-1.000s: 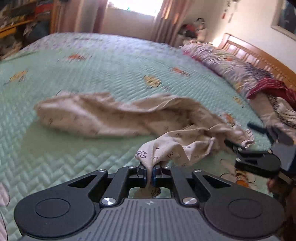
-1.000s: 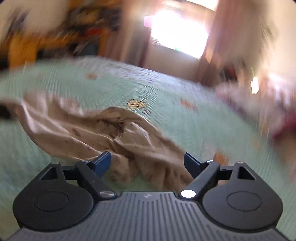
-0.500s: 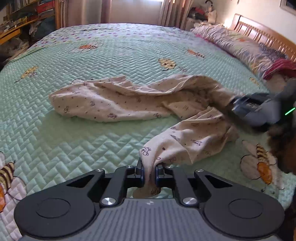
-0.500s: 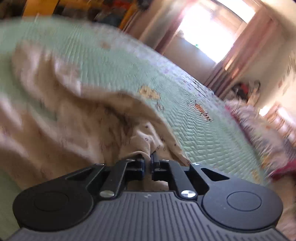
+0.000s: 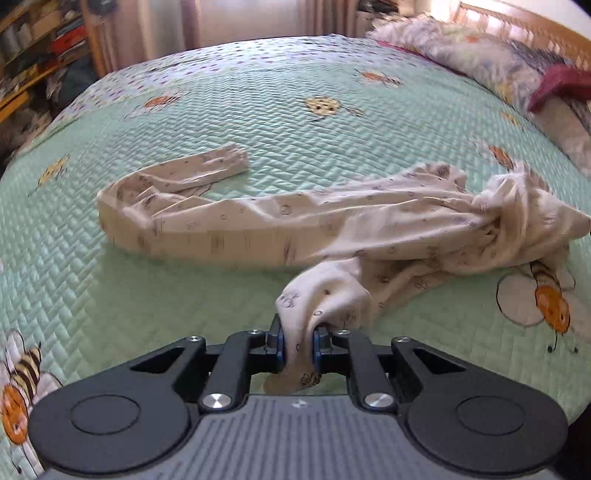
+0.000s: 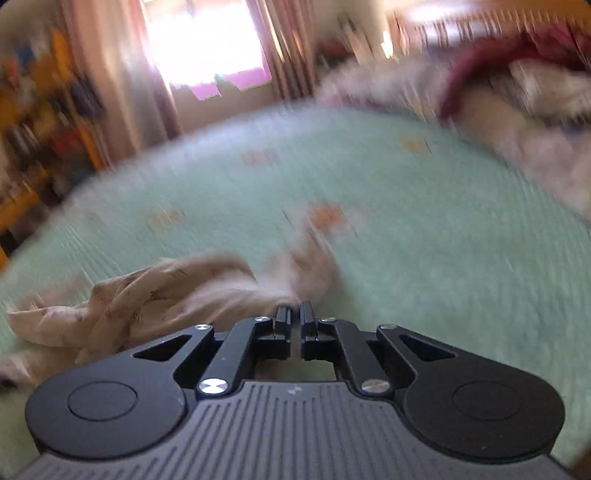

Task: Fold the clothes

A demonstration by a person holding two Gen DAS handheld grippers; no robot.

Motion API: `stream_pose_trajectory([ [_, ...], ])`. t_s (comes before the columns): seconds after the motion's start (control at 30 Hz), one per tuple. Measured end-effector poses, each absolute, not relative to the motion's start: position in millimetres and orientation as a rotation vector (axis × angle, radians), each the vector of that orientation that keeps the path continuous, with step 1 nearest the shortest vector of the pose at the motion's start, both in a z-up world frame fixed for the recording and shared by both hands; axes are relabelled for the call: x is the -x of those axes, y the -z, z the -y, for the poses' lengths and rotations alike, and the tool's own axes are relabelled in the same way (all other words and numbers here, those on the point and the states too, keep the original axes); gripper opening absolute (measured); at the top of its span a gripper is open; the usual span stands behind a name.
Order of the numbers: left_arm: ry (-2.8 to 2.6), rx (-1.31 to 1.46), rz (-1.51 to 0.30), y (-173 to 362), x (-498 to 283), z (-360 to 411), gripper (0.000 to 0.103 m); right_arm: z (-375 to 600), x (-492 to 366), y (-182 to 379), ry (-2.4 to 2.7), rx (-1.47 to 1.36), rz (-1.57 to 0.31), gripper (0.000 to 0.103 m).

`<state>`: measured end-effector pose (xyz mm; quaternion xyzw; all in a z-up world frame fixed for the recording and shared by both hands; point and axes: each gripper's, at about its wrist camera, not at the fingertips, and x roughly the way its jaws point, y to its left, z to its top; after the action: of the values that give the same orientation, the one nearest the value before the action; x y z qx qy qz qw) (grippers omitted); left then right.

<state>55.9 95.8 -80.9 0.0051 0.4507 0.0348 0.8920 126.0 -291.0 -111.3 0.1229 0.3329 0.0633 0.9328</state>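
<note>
Left wrist view: left gripper [image 5: 298,345] clenched on a bunched end of the beige printed garment [image 5: 332,229]; cloth pinched between the blue-edged pads, a tail hanging below them. Jaws parted only by the thickness of the fabric, having just eased slightly wider, cloth between them. Garment stretched in a long crumpled band across the green quilted bedspread [image 5: 258,122], one narrow end folded back toward the left side of the bed, the bulk heaped toward the right edge near a bee print. Pillows [image 5: 480,55] and wooden headboard [image 5: 524,22] along the far right side of the bed.

Right wrist view: heavily blurred. Right gripper [image 6: 294,314] with jaws nearly together, a narrow slit between them, having just snapped closed and then eased a trace. Garment [image 6: 159,295] bunched at lower left, running up to the fingertips [image 6: 283,314]; fabric apparently caught at the tips, though blur prevents a firm reading. Bedspread [image 6: 424,229] beyond.
</note>
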Motion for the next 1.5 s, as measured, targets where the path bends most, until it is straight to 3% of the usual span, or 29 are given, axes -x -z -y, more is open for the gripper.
stream_pose_trajectory([
  [0.13,-0.082,-0.073,-0.942,82,-62,-90,0.018,299,-115,111,-0.074,-0.323,-0.724,0.018],
  [0.23,-0.092,-0.090,-0.947,82,-67,-92,0.019,254,-98,84,-0.120,-0.136,-0.616,0.034],
  [0.3,-0.099,-0.090,-0.947,82,-70,-94,0.019,210,-96,78,-0.263,0.029,-0.563,0.052],
  [0.33,-0.102,-0.089,-0.947,82,-71,-96,0.019,185,-97,78,-0.348,0.117,-0.541,0.054],
  [0.6,-0.141,-0.066,-0.973,85,-69,-119,0.022,30,-120,146,-0.677,0.780,-0.462,0.053],
  [0.63,-0.147,-0.057,-0.974,85,-69,-121,0.022,21,-129,148,-0.682,0.806,-0.464,0.051],
  [0.67,-0.153,-0.051,-0.974,85,-68,-124,0.023,14,-137,148,-0.686,0.817,-0.469,0.037],
  [0.7,-0.158,-0.046,-0.974,85,-68,-126,0.023,12,-147,143,-0.686,0.785,-0.479,0.018],
  [0.77,-0.161,-0.043,-0.973,84,-67,-127,0.023,9,-166,133,-0.681,0.704,-0.495,0.011],
  [0.97,-0.168,-0.040,-0.971,83,-68,-128,0.025,77,-216,80,-0.533,0.111,-0.497,0.010],
  [1.03,-0.167,-0.045,-0.970,82,-68,-126,0.027,104,-230,85,-0.420,-0.027,-0.556,0.013],
  [1.1,-0.166,-0.052,-0.971,82,-68,-124,0.029,130,-243,96,-0.296,-0.144,-0.649,0.026],
  [1.17,-0.165,-0.058,-0.975,84,-71,-123,0.031,155,-242,111,-0.265,-0.236,-0.725,0.028],
  [1.23,-0.172,-0.059,-0.978,84,-75,-124,0.038,176,-224,117,-0.257,-0.287,-0.709,0.029],
  [1.3,-0.196,-0.059,-0.978,85,-83,-127,0.056,194,-201,119,-0.234,-0.317,-0.672,0.032],
  [1.47,-0.147,-0.008,-0.946,85,-119,-125,0.073,221,-165,128,-0.196,-0.339,-0.634,0.039],
  [1.5,-0.120,0.013,-0.939,86,-128,-123,0.078,222,-156,130,-0.194,-0.332,-0.628,0.045],
])
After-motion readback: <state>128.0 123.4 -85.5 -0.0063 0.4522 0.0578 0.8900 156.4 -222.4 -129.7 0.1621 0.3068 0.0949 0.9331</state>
